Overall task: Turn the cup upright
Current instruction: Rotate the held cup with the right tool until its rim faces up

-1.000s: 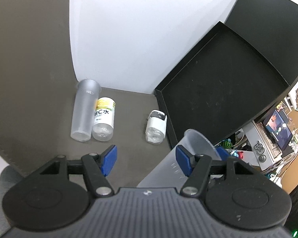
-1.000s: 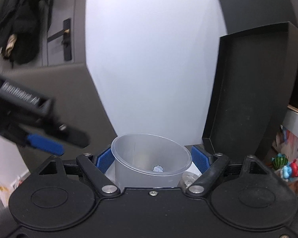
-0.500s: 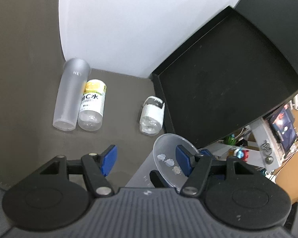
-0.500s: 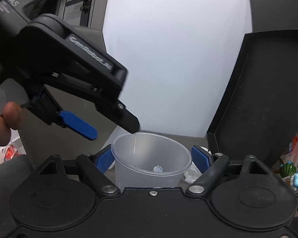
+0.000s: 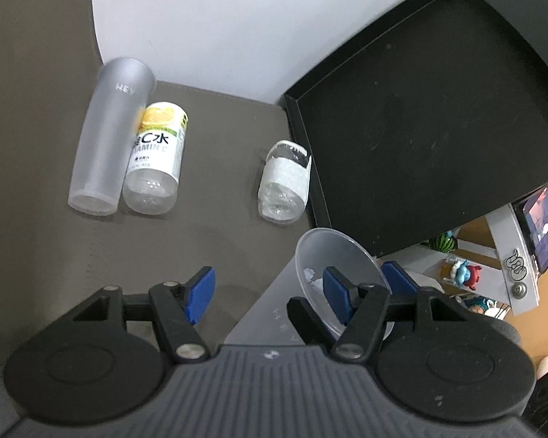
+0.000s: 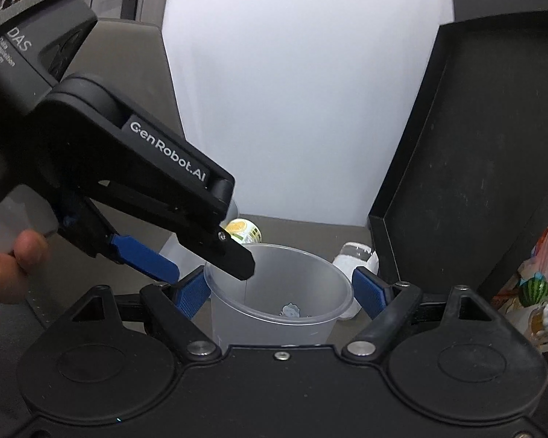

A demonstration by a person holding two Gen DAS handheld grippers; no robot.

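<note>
I am seeing the clear cup [image 6: 279, 295] sitting between the blue pads of my right gripper [image 6: 280, 292], mouth up toward the camera. The pads are lying just beside its wall, but I cannot tell whether they are pressing it. My left gripper [image 5: 266, 294] is hanging wide apart with nothing held; one of its fingers [image 6: 233, 255] is reaching over the cup's rim from the left (its black tip is dipping into the mouth). In the left wrist view the cup [image 5: 332, 277] is showing at lower right, partly behind that gripper's right finger, above the brown table [image 5: 219, 226].

Farther back on the table, a frosted tumbler [image 5: 107, 138] is lying on its side, touching a labelled lemon drink bottle [image 5: 157, 157], also lying down. A small bottle with a white label [image 5: 285, 182] is lying just beside the wall of a black tray [image 5: 420, 127]. A white board [image 6: 303, 91] is standing behind everything.
</note>
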